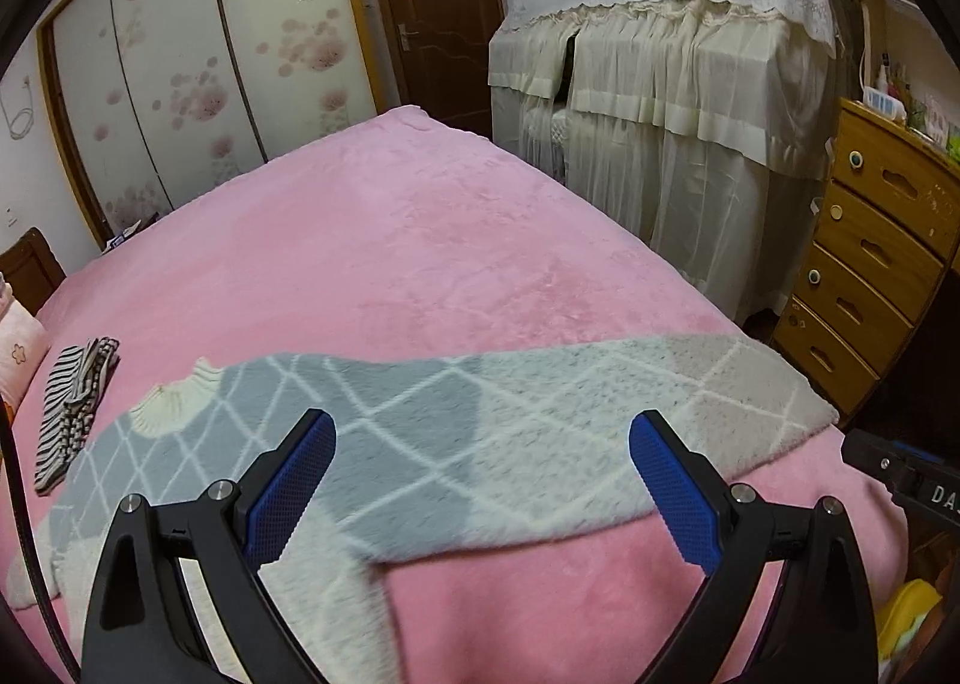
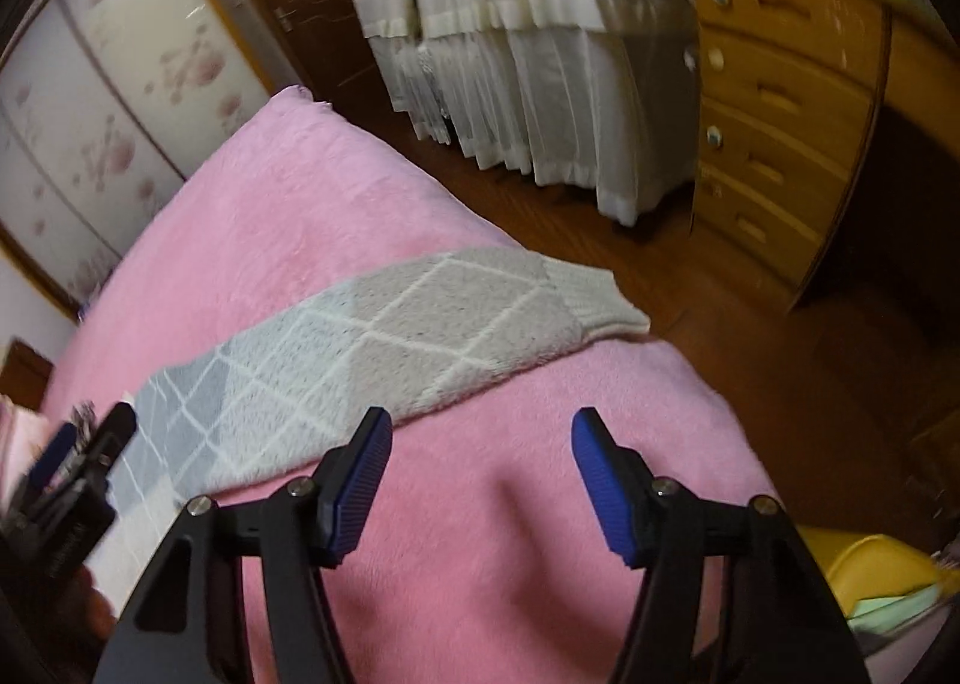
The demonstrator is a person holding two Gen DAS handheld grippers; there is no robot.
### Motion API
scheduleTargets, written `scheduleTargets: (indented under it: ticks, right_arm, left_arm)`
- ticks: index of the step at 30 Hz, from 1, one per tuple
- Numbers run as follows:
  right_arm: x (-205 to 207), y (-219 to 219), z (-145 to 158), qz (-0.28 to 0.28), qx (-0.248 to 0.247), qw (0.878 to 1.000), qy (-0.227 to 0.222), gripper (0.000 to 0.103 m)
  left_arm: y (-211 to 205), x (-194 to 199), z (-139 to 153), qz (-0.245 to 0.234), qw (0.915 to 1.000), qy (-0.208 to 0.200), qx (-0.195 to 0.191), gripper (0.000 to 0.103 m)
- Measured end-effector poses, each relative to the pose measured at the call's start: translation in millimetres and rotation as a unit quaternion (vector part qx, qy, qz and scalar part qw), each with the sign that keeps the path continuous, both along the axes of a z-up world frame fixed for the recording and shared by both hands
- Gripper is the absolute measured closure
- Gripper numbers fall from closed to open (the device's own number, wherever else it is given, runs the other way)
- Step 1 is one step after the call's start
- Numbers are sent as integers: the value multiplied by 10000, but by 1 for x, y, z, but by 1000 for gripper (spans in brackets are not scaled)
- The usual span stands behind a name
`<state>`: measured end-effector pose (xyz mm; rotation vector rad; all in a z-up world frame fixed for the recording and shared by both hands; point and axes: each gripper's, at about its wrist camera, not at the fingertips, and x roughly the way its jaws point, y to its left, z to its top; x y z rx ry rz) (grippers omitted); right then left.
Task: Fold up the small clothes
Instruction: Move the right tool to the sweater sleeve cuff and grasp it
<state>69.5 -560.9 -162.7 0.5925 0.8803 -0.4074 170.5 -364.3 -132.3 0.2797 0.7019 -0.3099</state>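
A: Sweater (image 1: 420, 432) – grey/white diamond knit, cream collar (image 1: 174, 402) at the left end, body lying sideways across the near part of the pink blanket (image 1: 390, 240). Ribbed hem (image 2: 594, 300) hangs just off the bed's right edge. One sleeve looks already tucked under near the left grip, hard to be sure, blurred.

B: Anything else on the bed?

A: Striped garment (image 1: 72, 408), bunched, far left, apart from the sweater. Leave it.

B: Left gripper?

A: Left gripper (image 1: 480, 492) released, jaws wide, nothing between the pads, hovering over the sweater's mid-body near its front edge. No contact w/ the knit that I can see.

B: Right?

A: Right gripper (image 2: 480, 486) also unclenched, jaws narrower than the left's, empty. It sits over bare blanket, just short of the sweater's near edge, twd the hem end.

B: So the step is?

A: Judging: pick up the near long edge w/ both grips for a lengthwise fold. To do it well – right needs to go fwd onto the fabric before closing, else it pinches blanket pile. Take one layer edge only, both grips on the same edge line, well spread, so the fold stays straight. Fluffy knit is thick & soft; bite deep or it slips. Watch the overhanging hem, its weight could drag that end off.
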Motion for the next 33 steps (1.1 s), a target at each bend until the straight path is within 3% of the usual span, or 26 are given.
scheduleTargets:
  ticks: [8,14,17,18,19,20,27,33]
  right_arm:
    - [27,-31,-38,-263,741,9969,86,40]
    - [45,-48,-67,-578,1138,9917,152,43]
    - [50,-54,-72,-719,1185,9903,57,67]
    - [52,-55,-72,-729,1207,9900,-19,81]
    - [52,-56,-70,-711,1215,9900,-101,92]
    - [54,-56,-68,-688,1224,9899,-189,93]
    - [56,-9,-2,-48,96,9959,-900,94]
    - [80,75,58,1102,-508,9818,-1461,94]
  left_arm:
    - [-35,21,-26,76,9996,5,282,5]
    - [-34,28,-30,125,9996,168,203,5]
    - [-31,29,-30,130,9995,201,201,5]
    - [-30,30,-30,138,9995,212,199,5]
    - [-27,30,-28,160,9994,226,201,5]
    - [-24,30,-27,181,9994,233,201,5]
    - [22,35,-3,533,9981,160,247,5]
    - [104,37,23,1011,9945,266,34,5]
